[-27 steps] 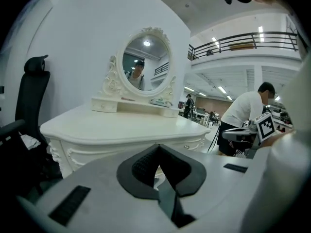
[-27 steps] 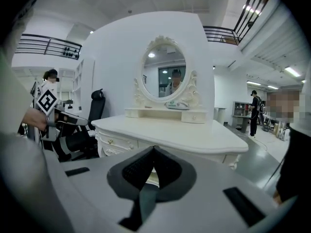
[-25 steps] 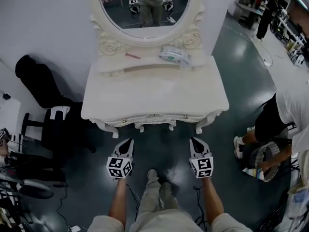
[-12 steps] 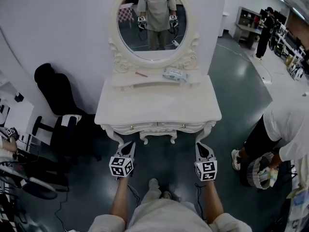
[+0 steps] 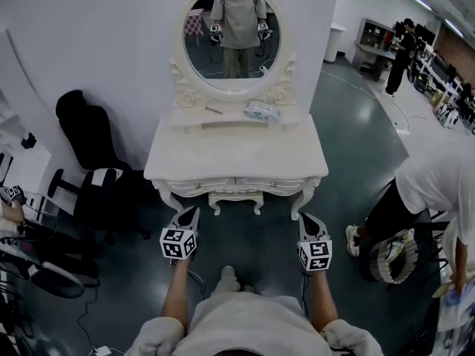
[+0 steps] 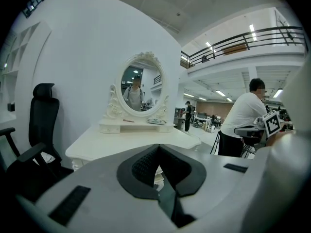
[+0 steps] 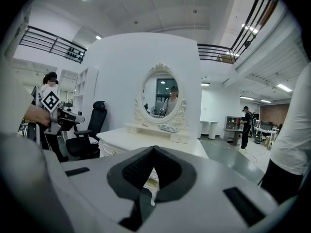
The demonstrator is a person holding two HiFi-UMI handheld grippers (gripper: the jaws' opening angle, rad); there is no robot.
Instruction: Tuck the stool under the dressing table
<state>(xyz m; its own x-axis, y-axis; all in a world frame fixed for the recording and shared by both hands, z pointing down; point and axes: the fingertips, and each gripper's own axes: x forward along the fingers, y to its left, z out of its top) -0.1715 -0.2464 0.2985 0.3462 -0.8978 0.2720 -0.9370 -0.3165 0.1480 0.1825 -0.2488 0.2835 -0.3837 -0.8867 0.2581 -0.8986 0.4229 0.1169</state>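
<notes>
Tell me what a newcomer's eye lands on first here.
The ornate white dressing table with its oval mirror stands dead centre against the white wall, the mirror reflecting the person who holds the claws. The left claw and right claw hang just short of the table's front edge, both shut and empty. A black office chair sits left of the table, and a bystander in a white shirt bends at the far right.

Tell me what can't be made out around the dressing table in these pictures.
- Space under the dressing table: in the head view its own top covers it, and no stool shows in any view.
- White packet on the shelf: too small to read in every view.
- Thin reddish item left of it: too small to identify.
- Bystander: cut off by the head view's right edge.
</notes>
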